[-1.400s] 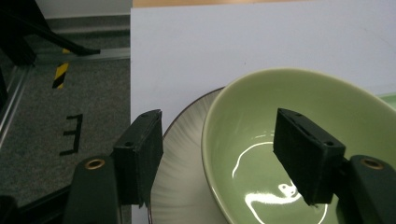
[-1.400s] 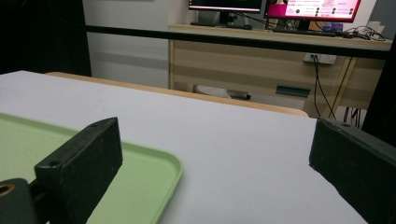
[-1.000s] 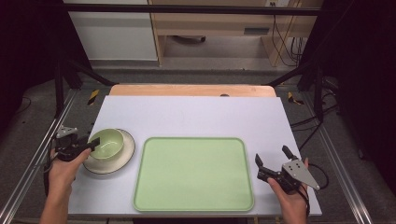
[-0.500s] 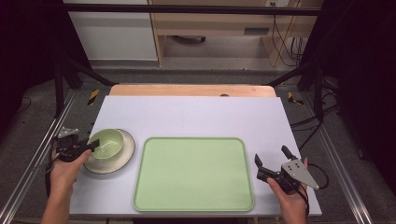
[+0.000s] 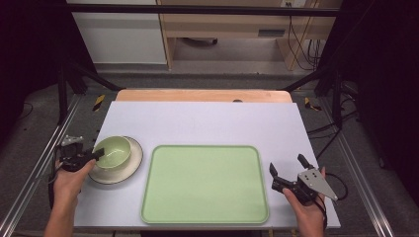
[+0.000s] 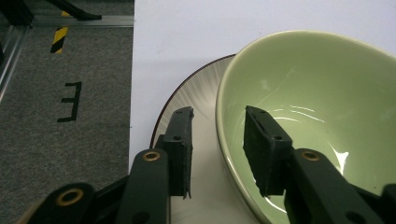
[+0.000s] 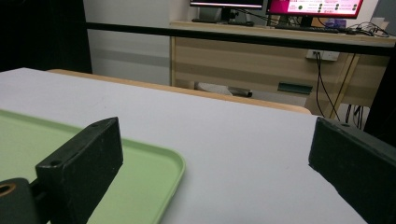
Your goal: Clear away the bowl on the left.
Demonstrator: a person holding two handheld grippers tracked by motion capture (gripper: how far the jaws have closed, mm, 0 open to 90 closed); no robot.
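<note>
Left gripper straddling a green bowl's rim, right gripper idle beside the tray.

The landmark is the pale green rectangular plastic tray [image 5: 205,183], lying on the white table top [image 5: 207,121]. Just to the left of the tray, a glossy pale green ceramic bowl [image 5: 113,150] sits on a round cream saucer with a dark edge [image 5: 129,168]. The left gripper [image 5: 96,154], on the side of the bowl away from the tray, has its jaws partly spread across the bowl's rim [image 6: 223,116], one black jaw inside the bowl and one outside over the saucer [image 6: 198,88], with a gap between each jaw and the rim. Just right of the tray, the right gripper [image 5: 287,168] is held in the person's right hand [image 5: 309,215] with its jaws spread wide and nothing between them; the tray's rounded corner [image 7: 163,172] lies beside one jaw.
</note>
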